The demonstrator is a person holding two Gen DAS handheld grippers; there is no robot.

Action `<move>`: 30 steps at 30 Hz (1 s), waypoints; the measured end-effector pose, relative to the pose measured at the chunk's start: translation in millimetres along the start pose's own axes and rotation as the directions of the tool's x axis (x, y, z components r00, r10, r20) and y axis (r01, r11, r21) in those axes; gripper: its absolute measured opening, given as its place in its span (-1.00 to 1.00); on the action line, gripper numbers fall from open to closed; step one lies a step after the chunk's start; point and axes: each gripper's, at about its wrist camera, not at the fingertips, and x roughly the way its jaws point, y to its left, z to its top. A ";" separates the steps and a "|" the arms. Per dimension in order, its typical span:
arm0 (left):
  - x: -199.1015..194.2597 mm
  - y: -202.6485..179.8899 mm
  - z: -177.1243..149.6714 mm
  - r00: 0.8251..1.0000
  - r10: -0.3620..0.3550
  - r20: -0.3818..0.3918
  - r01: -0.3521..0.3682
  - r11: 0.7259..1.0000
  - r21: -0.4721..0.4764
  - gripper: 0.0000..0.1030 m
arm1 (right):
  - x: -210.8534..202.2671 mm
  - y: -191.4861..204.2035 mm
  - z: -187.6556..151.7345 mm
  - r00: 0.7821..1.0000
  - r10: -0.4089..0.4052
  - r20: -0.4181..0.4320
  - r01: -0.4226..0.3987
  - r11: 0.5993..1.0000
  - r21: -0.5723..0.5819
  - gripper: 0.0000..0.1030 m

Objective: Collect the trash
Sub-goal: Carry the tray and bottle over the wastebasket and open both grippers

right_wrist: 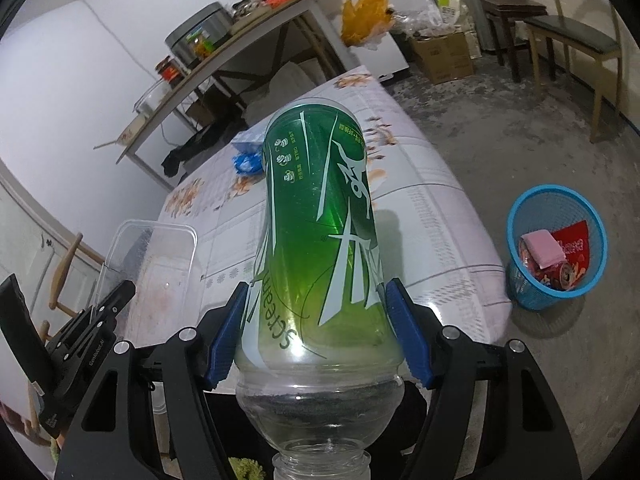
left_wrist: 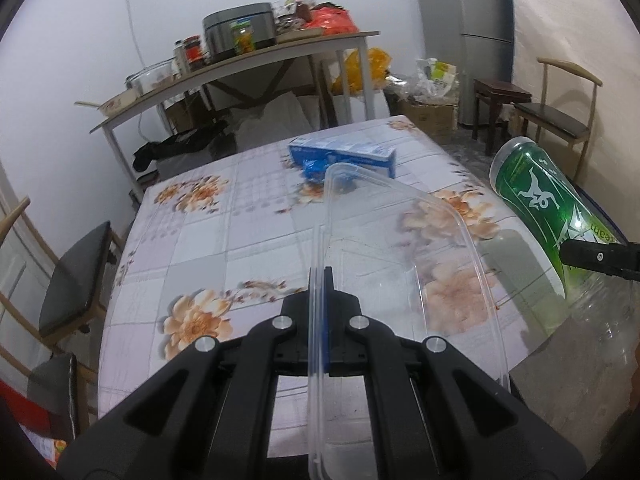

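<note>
Spreading under a floral cloth, the tabletop [left_wrist: 208, 240] keeps only a blue carton [left_wrist: 344, 156] near its far edge. Above the near edge, the right gripper [right_wrist: 316, 332] has its fingers wide around an empty green-labelled plastic bottle [right_wrist: 320, 220]: light, slick, crushable, best gripped mid-body. The left gripper [left_wrist: 320, 280], fingers shut, pinches the rim of a clear plastic container [left_wrist: 400, 248], flimsy and springy. A blue wastebasket [right_wrist: 556, 256] waits on the floor.

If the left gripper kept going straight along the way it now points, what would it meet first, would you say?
Probably the floral tablecloth. The left gripper, shut on the clear plastic container, tilts down toward the tabletop, with the blue box further along. Depth is hard to judge, so the box might come first.
</note>
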 end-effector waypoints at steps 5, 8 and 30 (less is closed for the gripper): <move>-1.2 -29.7 20.3 0.996 -0.091 0.024 0.089 0.995 0.050 -1.00 | -20.1 -33.1 7.1 1.000 0.010 0.026 -0.012 0.996 0.087 0.30; 1.0 -52.3 39.3 0.986 -0.160 0.042 0.157 0.985 0.075 -1.00 | -49.6 -64.2 14.4 0.995 -0.039 0.093 0.024 0.988 0.156 0.30; 196.5 -334.8 89.7 0.749 -0.406 -0.524 0.540 0.832 0.128 -1.00 | -27.3 -311.2 -33.7 0.986 -0.168 0.002 0.118 0.700 0.705 0.31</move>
